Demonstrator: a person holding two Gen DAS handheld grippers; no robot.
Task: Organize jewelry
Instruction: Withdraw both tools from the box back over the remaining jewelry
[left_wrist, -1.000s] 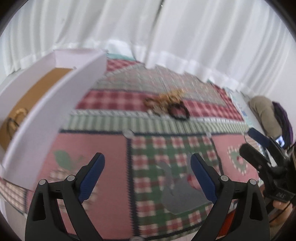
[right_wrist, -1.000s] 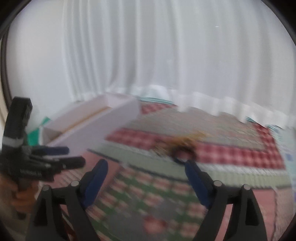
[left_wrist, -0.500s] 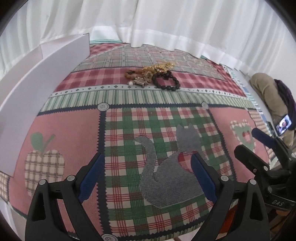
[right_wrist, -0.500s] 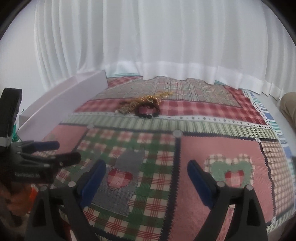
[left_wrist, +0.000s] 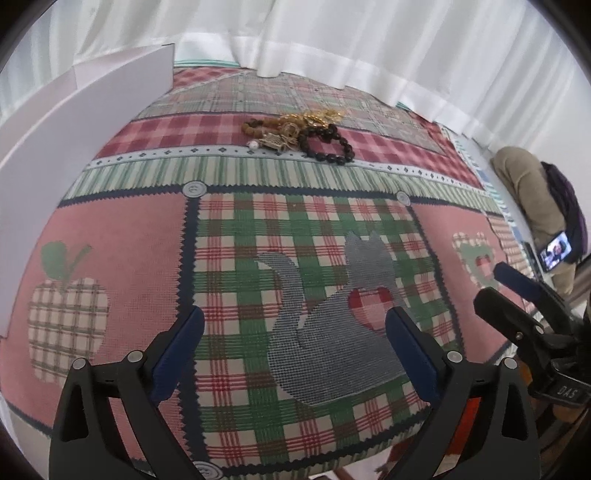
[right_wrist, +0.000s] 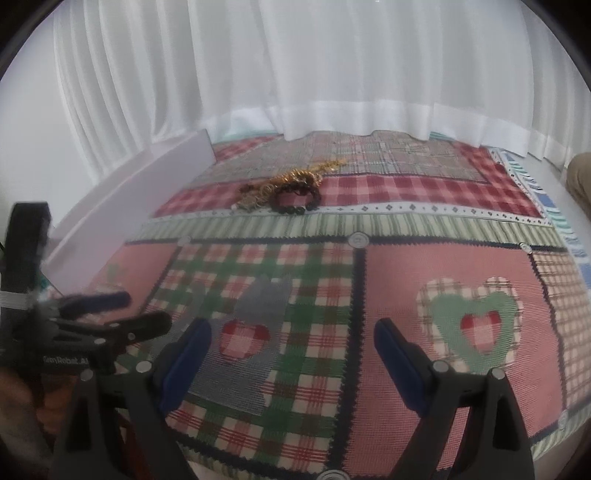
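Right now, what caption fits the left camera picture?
Open left gripper above patchwork cloth, jewelry pile ahead.

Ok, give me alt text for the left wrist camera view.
The open left gripper hovers empty over a patchwork tablecloth, above a grey cat patch. Farther off lies a tangled jewelry pile, with a white box at left and the right gripper at right.

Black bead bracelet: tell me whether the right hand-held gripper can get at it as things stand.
Probably yes. The right hand-held gripper is open and empty, only bare patchwork cloth lies before the black bead bracelet, though gold chains tangle against it.
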